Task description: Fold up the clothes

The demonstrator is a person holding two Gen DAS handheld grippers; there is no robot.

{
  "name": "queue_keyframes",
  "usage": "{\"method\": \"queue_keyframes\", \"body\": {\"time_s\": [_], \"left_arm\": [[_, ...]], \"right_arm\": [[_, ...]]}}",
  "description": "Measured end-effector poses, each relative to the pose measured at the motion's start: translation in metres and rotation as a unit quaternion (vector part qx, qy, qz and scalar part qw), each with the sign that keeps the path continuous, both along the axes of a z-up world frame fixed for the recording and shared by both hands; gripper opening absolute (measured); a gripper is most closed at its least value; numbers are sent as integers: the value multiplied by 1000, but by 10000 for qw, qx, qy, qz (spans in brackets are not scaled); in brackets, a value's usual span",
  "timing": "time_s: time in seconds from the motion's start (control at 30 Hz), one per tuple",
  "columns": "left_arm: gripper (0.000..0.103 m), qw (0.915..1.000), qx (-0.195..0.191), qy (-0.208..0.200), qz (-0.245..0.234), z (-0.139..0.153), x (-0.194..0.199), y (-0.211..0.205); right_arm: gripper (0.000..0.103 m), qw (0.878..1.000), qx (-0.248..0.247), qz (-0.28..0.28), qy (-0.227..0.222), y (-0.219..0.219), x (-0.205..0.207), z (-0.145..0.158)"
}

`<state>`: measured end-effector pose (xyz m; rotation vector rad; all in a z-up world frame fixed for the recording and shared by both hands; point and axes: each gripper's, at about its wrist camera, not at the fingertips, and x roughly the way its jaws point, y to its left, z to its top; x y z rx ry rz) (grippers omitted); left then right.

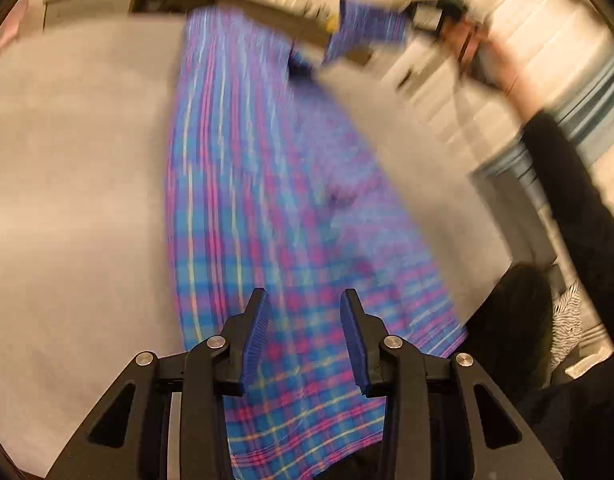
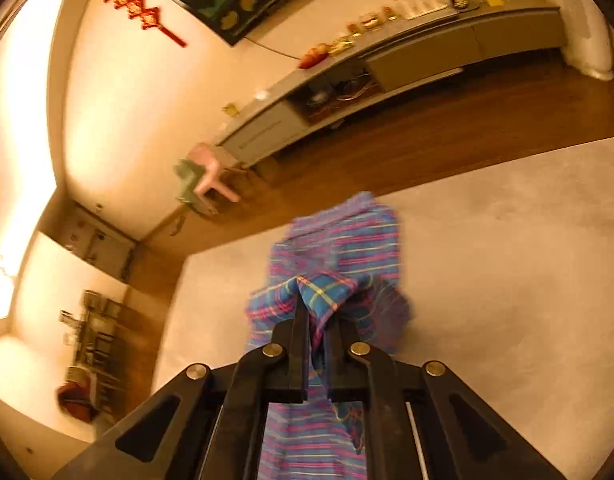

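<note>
From the left wrist, the left hand-held gripper [image 1: 303,336] stands wide, its blue pads [image 1: 256,336] holding nothing, above a plaid cloth [image 1: 267,184] stretched long over the grey carpet [image 1: 75,184]. The picture is blurred. A dark-sleeved arm [image 1: 567,184] reaches across at the right.

From the right wrist, the right hand-held gripper [image 2: 319,312] is clamped on a bunched corner of the same plaid cloth [image 2: 339,248], lifted off the carpet [image 2: 507,260]. The fabric looks light, soft and limp; best taken at corners or hems, I judge.
</note>
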<state>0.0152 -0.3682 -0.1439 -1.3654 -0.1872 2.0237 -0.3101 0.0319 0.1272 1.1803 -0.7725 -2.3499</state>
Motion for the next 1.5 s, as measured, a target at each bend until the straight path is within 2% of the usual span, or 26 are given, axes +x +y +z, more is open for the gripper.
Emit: {"method": "queue_keyframes", "body": {"time_s": [0.1,0.23,0.3,0.33,0.43,0.5,0.57,0.63,0.7,0.8,0.9,0.97,1.03,1.1,1.2,1.3,1.37,1.4,1.47,1.5], "left_arm": [[36,10000,45,-22,-69,-7,-1,6],[37,9991,278,312,9,13,-17,-8],[37,9983,284,484,144,23,-30,-19],[37,9977,287,569,212,28,-36,-25],[37,9957,270,782,427,37,-69,-33],[37,9943,411,833,532,39,-91,-31],[38,9932,518,867,571,41,-108,-25],[41,9927,592,893,546,41,-121,-15],[43,9927,562,989,407,42,-130,1],[46,9922,355,1172,214,47,-140,29],[46,9923,-17,1237,9,37,-146,52],[46,9941,-201,1064,5,20,-154,56],[46,9957,-275,878,51,1,-160,58],[46,9966,-195,797,101,-10,-162,55],[46,9969,-102,760,188,-13,-163,46],[46,9977,63,603,302,-14,-166,35],[46,9979,116,518,360,-15,-166,30],[46,9980,139,476,388,-15,-166,27],[46,9981,114,440,414,-13,-163,24],[46,9981,103,439,417,-11,-162,23]], "right_arm": [[8,9988,-265,391,139,-35,21,16],[8,9895,72,1418,275,-95,72,15],[8,9757,560,2112,124,-128,99,-6],[8,9714,647,2284,-23,-137,109,-21],[8,9657,692,2438,-561,-149,135,-77],[8,9668,821,2283,-798,-146,146,-105],[16,9677,825,2170,-982,-140,154,-123],[38,9668,796,2201,-1027,-135,163,-129],[44,9619,846,2410,-975,-132,170,-124],[45,9541,1084,2728,-590,-119,180,-97],[45,9699,1215,2107,46,-86,163,-50],[44,9762,1335,1700,201,-72,140,-32],[44,9760,1578,1490,172,-75,109,-27],[42,9715,1930,1374,83,-86,71,-34],[32,9556,2568,1433,-152,-111,26,-67],[30,9324,3194,1691,-27,-139,11,-87],[29,9207,3426,1857,-228,-151,4,-91],[29,9157,3551,1874,-162,-156,1,-87],[29,9141,3678,1700,184,-165,-6,-72],[30,9198,3555,1636,296,-170,-13,-66]]}}
